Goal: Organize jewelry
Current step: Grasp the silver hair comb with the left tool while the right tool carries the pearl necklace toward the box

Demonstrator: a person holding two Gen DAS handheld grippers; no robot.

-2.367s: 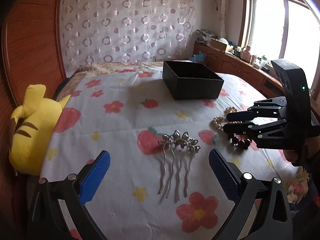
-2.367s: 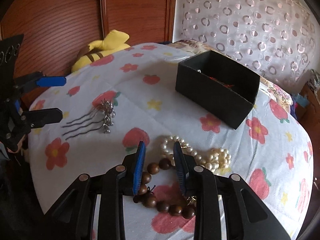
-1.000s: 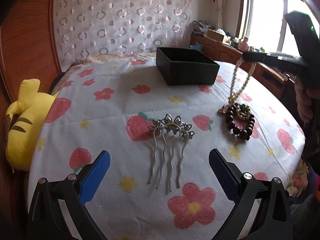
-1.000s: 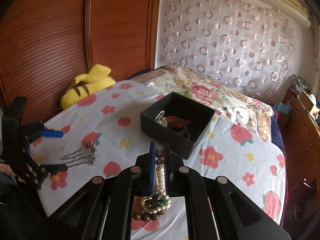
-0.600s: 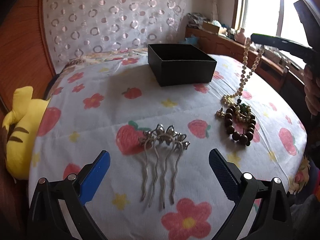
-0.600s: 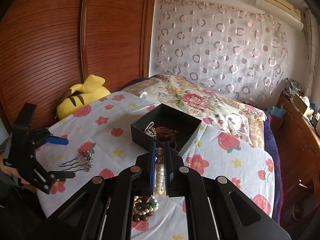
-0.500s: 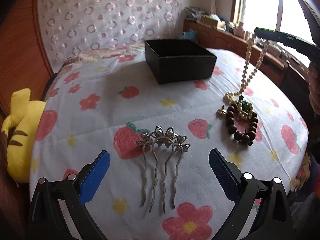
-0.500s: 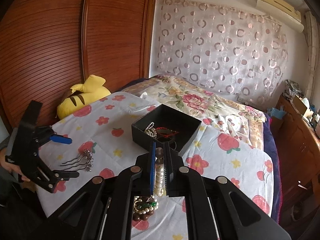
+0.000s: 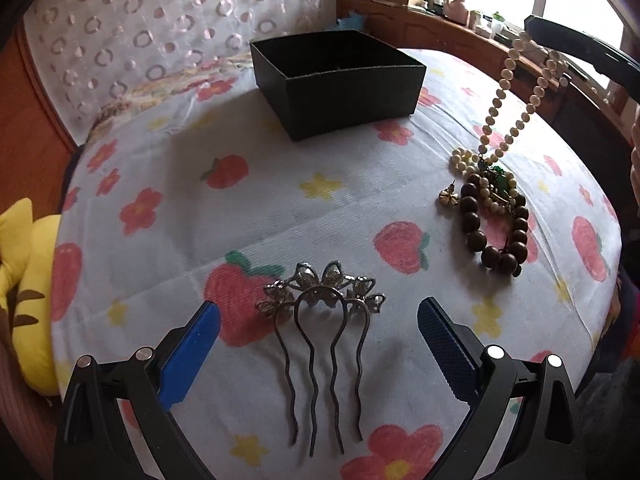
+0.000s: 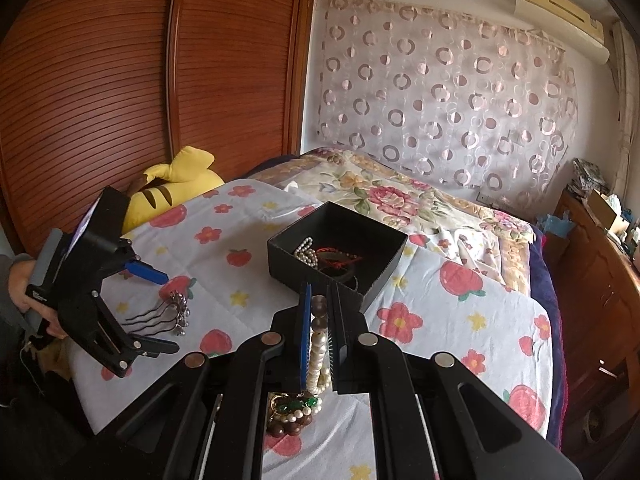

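The left tool (image 9: 318, 330) points steeply down, its fingers spread wide with nothing pressed between them. The right tool (image 10: 319, 312) is raised, its fingers clamped nearly together on a pearl necklace (image 10: 318, 354).

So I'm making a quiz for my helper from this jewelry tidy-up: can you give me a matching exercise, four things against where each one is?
Things:
1. hair comb
2. pearl necklace
3. wooden bead bracelet
4. black box

Places:
A. flat on the bedspread, by a small gold earring
B. hanging from the right gripper
C. between the open fingers of the left gripper
D. farther up the bed, jewelry already inside

Pairs: 1-C, 2-B, 3-A, 4-D
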